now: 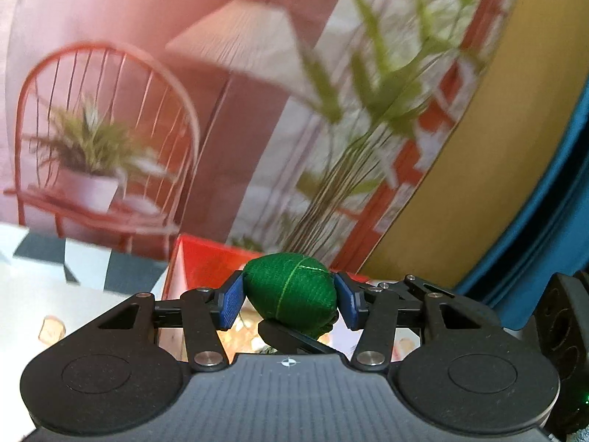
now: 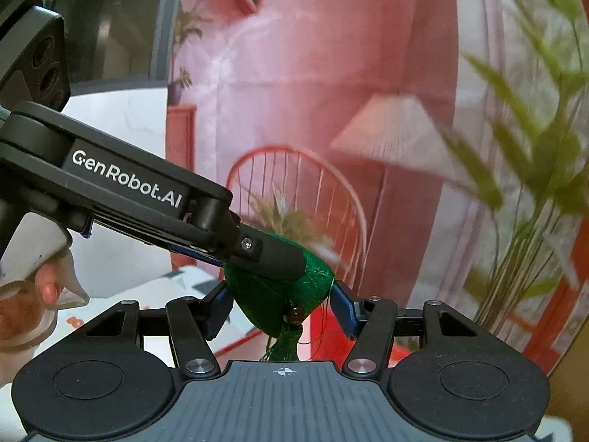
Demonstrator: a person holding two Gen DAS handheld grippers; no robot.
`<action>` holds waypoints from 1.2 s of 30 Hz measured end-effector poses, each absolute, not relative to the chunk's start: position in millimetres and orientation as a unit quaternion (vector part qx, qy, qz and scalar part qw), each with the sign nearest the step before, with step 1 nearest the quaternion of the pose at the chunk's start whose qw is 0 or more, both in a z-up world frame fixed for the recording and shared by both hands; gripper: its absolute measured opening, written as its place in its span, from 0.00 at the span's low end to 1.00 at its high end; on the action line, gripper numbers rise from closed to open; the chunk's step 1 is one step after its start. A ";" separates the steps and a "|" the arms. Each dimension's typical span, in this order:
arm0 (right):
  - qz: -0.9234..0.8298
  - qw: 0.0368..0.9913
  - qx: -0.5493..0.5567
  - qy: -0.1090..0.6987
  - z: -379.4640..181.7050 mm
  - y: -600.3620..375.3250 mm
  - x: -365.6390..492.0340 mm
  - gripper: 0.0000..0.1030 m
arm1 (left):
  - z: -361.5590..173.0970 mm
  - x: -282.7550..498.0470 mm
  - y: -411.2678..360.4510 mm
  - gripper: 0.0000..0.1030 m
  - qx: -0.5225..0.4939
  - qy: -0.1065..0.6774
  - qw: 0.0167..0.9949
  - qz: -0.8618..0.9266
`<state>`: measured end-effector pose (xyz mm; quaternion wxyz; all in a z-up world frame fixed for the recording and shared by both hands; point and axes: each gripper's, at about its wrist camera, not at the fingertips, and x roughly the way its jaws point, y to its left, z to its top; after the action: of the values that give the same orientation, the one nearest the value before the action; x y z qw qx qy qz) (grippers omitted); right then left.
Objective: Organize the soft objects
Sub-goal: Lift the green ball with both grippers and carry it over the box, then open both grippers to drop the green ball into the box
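Observation:
A green stuffed pouch [image 1: 294,291] with a light seam sits between the blue pads of my left gripper [image 1: 291,298], which is shut on it. In the right wrist view the same pouch [image 2: 257,294] is also squeezed by my right gripper [image 2: 281,309], whose blue pads touch both its sides. A brown bead [image 2: 292,313] and a green tassel [image 2: 283,346] hang from the pouch. One black finger [image 2: 279,258] of the left gripper lies over the pouch top. One of the right gripper's fingers [image 1: 291,339] shows under the pouch in the left wrist view.
A red box [image 1: 206,258] stands just beyond the pouch on a light tabletop [image 1: 55,294] with dark checks. Behind it hangs a printed backdrop [image 1: 110,129] of a chair, plants and a lamp. A hand [image 2: 22,305] grips the left gripper's handle. Blue fabric [image 1: 545,184] is at the right.

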<state>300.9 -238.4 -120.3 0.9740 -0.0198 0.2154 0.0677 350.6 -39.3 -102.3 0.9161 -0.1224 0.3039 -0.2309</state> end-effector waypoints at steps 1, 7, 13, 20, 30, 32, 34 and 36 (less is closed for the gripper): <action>0.068 0.972 -0.014 0.225 -129.4 -238.9 304.5 0.53 | -111.0 356.2 -38.5 0.53 -0.124 0.317 0.912 -0.229; 0.071 0.961 0.015 0.268 -171.7 -240.4 322.0 0.53 | -149.0 373.8 -32.2 0.53 -0.120 0.357 0.901 -0.216; 0.072 0.955 0.020 0.289 -192.5 -239.7 326.7 0.57 | -158.9 379.0 -23.7 0.58 -0.111 0.359 0.904 -0.205; 0.057 0.951 -0.007 0.304 -200.8 -233.7 319.4 0.69 | -158.1 368.5 -15.2 0.65 -0.110 0.345 0.913 -0.189; 0.009 0.943 0.004 0.334 -203.6 -239.0 310.9 0.77 | -148.5 356.4 -4.0 0.65 -0.091 0.331 0.927 -0.150; 0.000 0.943 -0.004 0.334 -202.3 -239.4 306.7 0.77 | -147.7 353.1 -2.0 0.65 -0.088 0.329 0.929 -0.147; -0.005 0.944 0.004 0.330 -199.5 -243.4 301.7 0.76 | -148.1 348.7 0.7 0.65 -0.086 0.326 0.930 -0.146; -0.007 0.946 0.015 0.324 -195.9 -248.4 294.5 0.75 | -150.4 342.0 4.4 0.65 -0.078 0.322 0.932 -0.147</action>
<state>294.5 -248.4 -195.9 0.9460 0.0153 0.3237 -0.0074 342.0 4.4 -150.4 0.9320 -0.0778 0.3223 -0.1465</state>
